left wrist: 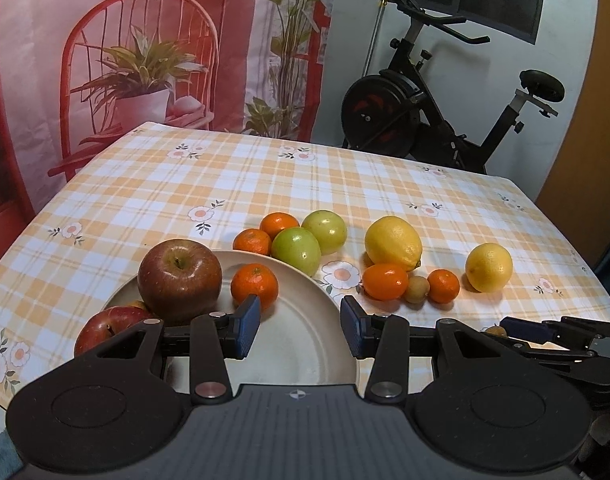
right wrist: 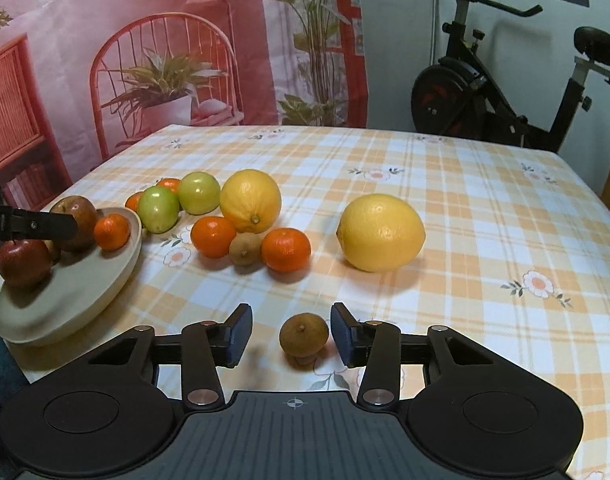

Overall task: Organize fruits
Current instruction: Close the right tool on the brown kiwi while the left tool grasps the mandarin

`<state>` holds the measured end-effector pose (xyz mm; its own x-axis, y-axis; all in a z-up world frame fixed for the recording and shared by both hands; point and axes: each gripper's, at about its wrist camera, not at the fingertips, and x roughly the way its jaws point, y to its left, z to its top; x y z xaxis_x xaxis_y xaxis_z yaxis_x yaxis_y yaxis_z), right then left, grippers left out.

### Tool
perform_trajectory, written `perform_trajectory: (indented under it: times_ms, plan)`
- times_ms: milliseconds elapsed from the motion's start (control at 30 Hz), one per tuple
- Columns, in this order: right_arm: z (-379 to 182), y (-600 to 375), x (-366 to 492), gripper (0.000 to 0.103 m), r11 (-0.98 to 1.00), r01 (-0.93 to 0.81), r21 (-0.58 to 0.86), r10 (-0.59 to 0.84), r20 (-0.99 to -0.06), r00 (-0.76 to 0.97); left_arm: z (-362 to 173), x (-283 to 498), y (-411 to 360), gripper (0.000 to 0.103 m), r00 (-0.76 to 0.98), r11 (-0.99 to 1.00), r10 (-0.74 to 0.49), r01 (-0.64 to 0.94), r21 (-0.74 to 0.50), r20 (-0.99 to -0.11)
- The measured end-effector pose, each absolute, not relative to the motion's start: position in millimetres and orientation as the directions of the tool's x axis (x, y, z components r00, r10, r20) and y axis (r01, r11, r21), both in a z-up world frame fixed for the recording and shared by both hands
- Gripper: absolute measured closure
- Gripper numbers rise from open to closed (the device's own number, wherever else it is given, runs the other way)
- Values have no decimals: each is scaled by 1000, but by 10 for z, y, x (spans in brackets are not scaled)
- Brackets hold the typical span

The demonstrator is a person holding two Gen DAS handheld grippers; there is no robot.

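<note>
My left gripper (left wrist: 301, 320) stands open over a beige plate (left wrist: 305, 352), with nothing between its blue pads. On the plate lie two red apples (left wrist: 180, 276) and a mandarin (left wrist: 254, 286). My right gripper (right wrist: 292, 332) is low over the tablecloth with a small brown fruit (right wrist: 304, 336) between its jaws. The fruit sits close to the right pad and a gap shows at the left pad. Loose on the cloth are two lemons (right wrist: 381, 232), two green fruits (right wrist: 158, 209), several mandarins (right wrist: 286, 249) and another small brown fruit (right wrist: 245, 249).
The table wears an orange plaid cloth (right wrist: 465, 200) with flower prints. Behind the table's far edge hang a printed backdrop (left wrist: 145, 60) and stands an exercise bike (left wrist: 425, 112). The plate (right wrist: 65, 304) sits at the table's near left corner.
</note>
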<state>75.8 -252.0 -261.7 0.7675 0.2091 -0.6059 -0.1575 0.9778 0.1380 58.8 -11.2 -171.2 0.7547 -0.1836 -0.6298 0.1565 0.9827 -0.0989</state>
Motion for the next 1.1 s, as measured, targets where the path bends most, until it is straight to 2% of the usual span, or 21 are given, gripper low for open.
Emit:
perform_trajectory:
  times_ms: [200,400,833,1100]
  plan:
    - [-2668,-2551,794,68,977,-143,156,210,-631,747,-1719,597,-109,56,751,984,-179,151,-99,-635]
    - [-2683,-2568,795,79,976,-145,165,217,-631,745,-1732,599,-113,56,747,984,-178,151,-97,-641]
    - [-2680,-2539,866,79,966,-180,185,257,-618,743,-1744,630,-119,56,739,984,-177,155,-92,-650]
    - [-2543,-2422,970,79,960,-242,143,279,-588,759,-1659,759,-41,56,742,984,-179,148,-103,-646]
